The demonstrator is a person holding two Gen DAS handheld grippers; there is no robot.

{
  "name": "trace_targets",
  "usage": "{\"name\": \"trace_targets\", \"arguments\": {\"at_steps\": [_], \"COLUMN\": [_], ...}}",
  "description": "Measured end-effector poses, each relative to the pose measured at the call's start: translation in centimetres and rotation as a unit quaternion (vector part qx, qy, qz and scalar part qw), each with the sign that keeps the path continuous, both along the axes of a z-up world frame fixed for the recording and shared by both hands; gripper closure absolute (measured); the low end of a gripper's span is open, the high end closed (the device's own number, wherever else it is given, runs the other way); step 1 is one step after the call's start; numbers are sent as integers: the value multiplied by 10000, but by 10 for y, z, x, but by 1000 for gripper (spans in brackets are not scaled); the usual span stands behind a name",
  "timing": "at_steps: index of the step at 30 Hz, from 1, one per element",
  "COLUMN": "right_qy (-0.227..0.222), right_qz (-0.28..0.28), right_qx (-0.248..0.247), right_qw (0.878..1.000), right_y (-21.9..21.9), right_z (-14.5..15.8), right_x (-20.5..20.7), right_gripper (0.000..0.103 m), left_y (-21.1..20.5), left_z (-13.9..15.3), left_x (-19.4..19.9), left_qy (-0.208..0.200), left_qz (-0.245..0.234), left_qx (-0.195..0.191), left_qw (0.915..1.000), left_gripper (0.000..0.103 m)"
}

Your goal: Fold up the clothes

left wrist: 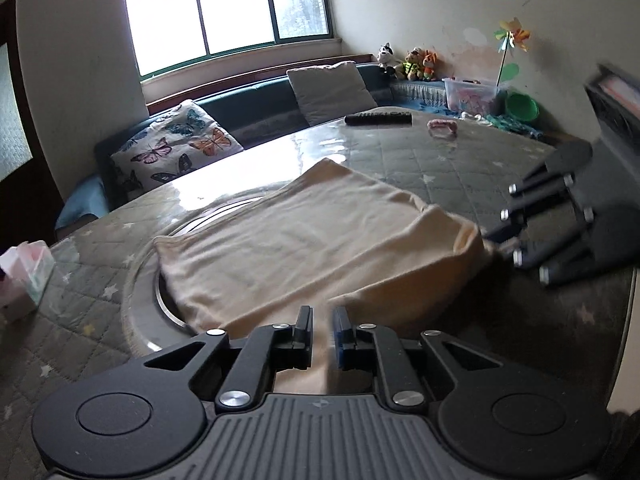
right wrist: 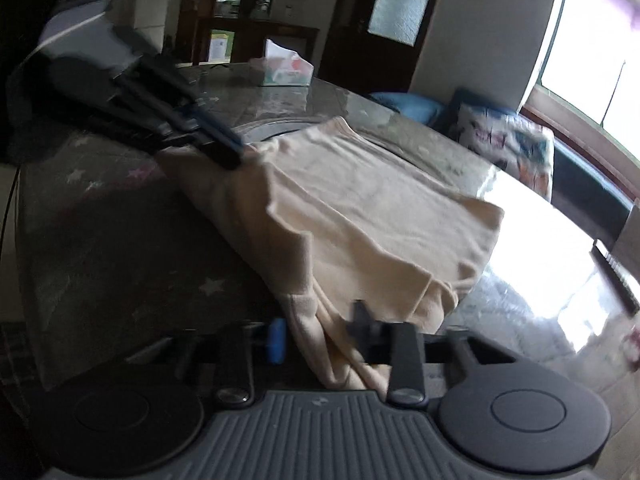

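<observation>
A cream garment point(left wrist: 312, 236) lies folded into a rough rectangle on the round table. In the left wrist view its near edge runs up between the fingers of my left gripper point(left wrist: 323, 330), which is shut on the cloth. My right gripper point(left wrist: 490, 242) pinches the garment's right corner. In the right wrist view the garment point(right wrist: 380, 220) hangs bunched between the blue and black pads of my right gripper point(right wrist: 318, 332), shut on it. Across the cloth, my left gripper point(right wrist: 230, 152) holds the far corner slightly off the table.
The table point(left wrist: 460, 168) has a quilted star-print cover under glossy plastic, with a round turntable ring point(left wrist: 160, 292) beneath the garment. A remote control point(left wrist: 378, 119) and a pink item point(left wrist: 442, 127) lie at the far edge. A tissue box point(left wrist: 24, 276) stands at left. A sofa with a butterfly cushion point(left wrist: 176, 144) lies behind.
</observation>
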State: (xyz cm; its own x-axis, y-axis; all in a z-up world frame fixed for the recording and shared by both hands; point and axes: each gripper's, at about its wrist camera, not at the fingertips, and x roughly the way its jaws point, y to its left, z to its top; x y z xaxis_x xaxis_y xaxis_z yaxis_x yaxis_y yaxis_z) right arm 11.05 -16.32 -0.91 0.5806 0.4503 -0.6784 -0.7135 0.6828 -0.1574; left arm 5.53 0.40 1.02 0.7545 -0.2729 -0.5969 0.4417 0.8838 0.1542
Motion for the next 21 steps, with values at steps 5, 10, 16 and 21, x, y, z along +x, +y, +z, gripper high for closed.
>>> {"name": "trace_targets", "arguments": {"at_steps": [5, 10, 16, 21], "right_qy": [316, 441, 565, 569], "right_qz": [-213, -377, -543, -633], "right_qx": [413, 667, 968, 1117], "right_qw": [9984, 9961, 9922, 9901], "right_y": [-9, -10, -12, -12], "right_z": [10, 19, 33, 42], "right_x": [10, 18, 30, 39], "right_gripper": [92, 93, 93, 93], "left_y": [7, 3, -10, -16], "left_z": [-7, -17, -26, -34], "left_x": [-29, -48, -59, -58], "left_qy": [-90, -209, -454, -644], "left_qz": [-57, -209, -508, -487], "left_qx": [245, 543, 869, 1171], "left_qw": [9996, 9981, 9939, 9898], "left_gripper": [72, 58, 51, 43]}}
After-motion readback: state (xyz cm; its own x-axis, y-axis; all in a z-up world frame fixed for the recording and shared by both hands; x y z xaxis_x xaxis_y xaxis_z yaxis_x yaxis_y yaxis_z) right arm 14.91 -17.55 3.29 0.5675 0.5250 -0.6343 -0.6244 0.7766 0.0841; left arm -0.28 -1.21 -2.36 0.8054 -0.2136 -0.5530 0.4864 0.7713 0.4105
